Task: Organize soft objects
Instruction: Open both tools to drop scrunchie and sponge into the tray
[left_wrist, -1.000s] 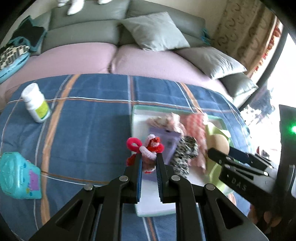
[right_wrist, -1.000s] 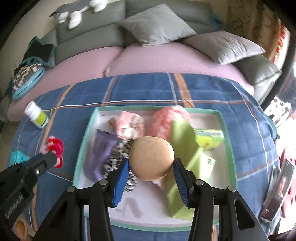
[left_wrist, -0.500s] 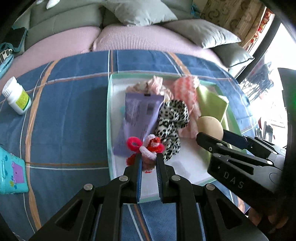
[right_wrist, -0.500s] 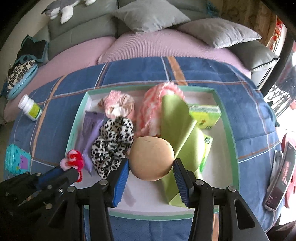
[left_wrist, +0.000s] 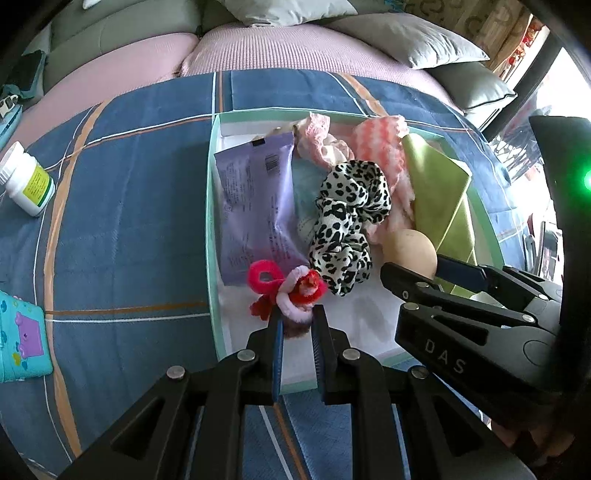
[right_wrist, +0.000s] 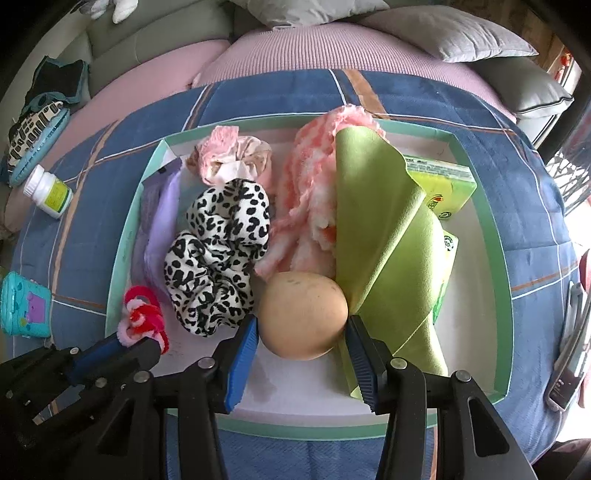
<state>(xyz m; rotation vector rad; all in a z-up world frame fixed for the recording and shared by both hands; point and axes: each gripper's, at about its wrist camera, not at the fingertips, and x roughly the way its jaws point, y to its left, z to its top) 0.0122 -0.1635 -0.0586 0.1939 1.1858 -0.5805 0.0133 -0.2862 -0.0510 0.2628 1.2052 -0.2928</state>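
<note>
While the left gripper (left_wrist: 297, 319) clamps a bundle of red and pink hair ties (left_wrist: 286, 286) above the near-left corner of the green-rimmed tray (right_wrist: 496, 236), the right gripper (right_wrist: 301, 341) squeezes a tan foam ball (right_wrist: 303, 319) over the tray's near middle, beside the leopard-print scrunchie (right_wrist: 218, 254).

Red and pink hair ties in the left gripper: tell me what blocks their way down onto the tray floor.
Nothing visible blocks it. The left gripper holds the red and pink hair ties over bare white floor of the green-rimmed tray. The purple packet and leopard-print scrunchie lie just beyond, not underneath.
</note>
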